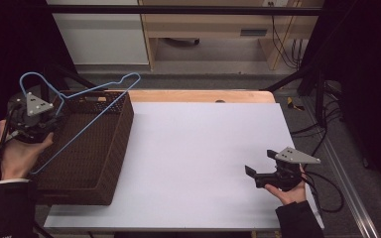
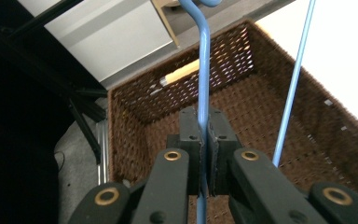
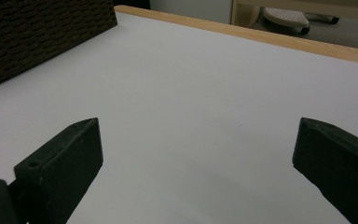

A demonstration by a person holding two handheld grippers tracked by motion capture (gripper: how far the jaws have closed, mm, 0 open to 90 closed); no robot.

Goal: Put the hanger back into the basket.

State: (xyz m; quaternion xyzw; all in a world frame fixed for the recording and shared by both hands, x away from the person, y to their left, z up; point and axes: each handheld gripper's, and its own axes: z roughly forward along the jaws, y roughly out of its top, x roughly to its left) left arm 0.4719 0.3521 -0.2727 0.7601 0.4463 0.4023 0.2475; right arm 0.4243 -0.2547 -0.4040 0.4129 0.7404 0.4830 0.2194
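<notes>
White table (image 1: 198,148) — left gripper (image 2: 204,140) clamps blue hanger (image 2: 203,70) (over basket (image 1: 116,144)); right gripper (image 3: 196,149) gapes.

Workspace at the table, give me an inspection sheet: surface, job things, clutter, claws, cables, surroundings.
Surface: white table top with a wooden far edge, bare in the middle.
Job's things: blue wire hanger held up over the brown wicker basket at the table's left end.
Clutter: nothing seen on the white surface.
Grippers: left claw shut on the hanger's wire above the basket; right claw open, low over the table's right side, holding nothing.
Cables: one trails from the right claw off the table's right edge; more lie on the floor at right.
Surroundings: dark frame bars, wooden furniture and a white panel behind the table.
</notes>
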